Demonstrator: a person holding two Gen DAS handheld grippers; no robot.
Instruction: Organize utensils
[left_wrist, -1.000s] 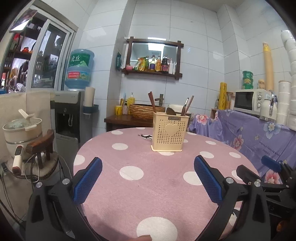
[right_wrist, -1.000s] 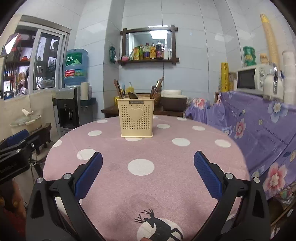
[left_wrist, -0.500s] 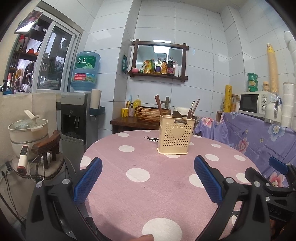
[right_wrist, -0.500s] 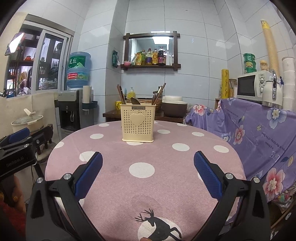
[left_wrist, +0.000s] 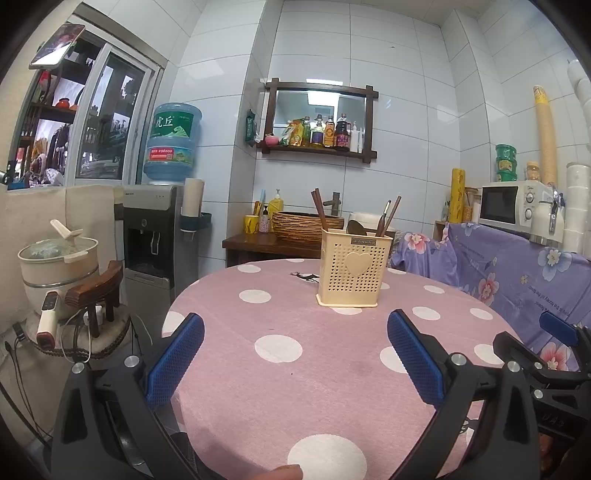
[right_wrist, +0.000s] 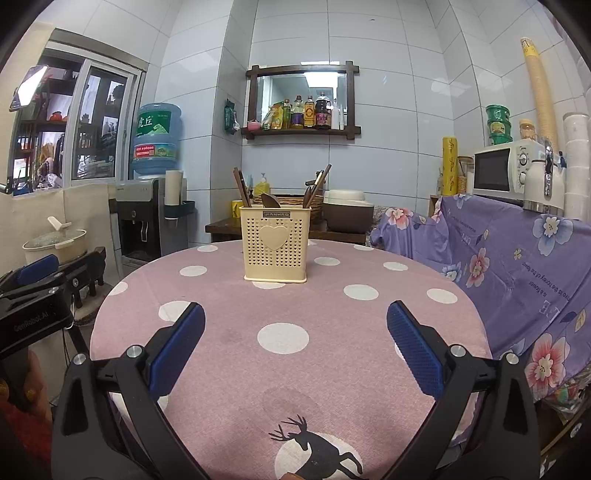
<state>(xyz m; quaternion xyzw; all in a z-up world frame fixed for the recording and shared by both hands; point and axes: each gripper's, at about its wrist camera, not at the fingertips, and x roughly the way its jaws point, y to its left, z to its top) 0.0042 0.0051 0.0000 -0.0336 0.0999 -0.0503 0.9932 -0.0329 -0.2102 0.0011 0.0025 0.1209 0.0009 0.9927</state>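
Observation:
A cream perforated utensil holder (left_wrist: 352, 267) with a heart on its front stands upright at the far side of the round pink polka-dot table (left_wrist: 295, 369). It also shows in the right wrist view (right_wrist: 275, 248). Brown chopsticks (left_wrist: 318, 208), a dark spoon (left_wrist: 355, 227) and other handles (left_wrist: 388, 218) stick out of its top. My left gripper (left_wrist: 295, 354) is open and empty, held over the near part of the table. My right gripper (right_wrist: 295, 345) is open and empty too, to the right of the left one.
A purple flowered cloth (right_wrist: 517, 251) covers a counter at the right, with a microwave (right_wrist: 506, 168) on it. A water dispenser (left_wrist: 155, 240) and a pot on a stool (left_wrist: 59, 258) stand at the left. A wooden side table with a woven basket (left_wrist: 306, 225) is behind the round table.
Both grippers have pulled back and risen a little, so the holder looks slightly farther off. Both stay open and empty. The holder has not moved.

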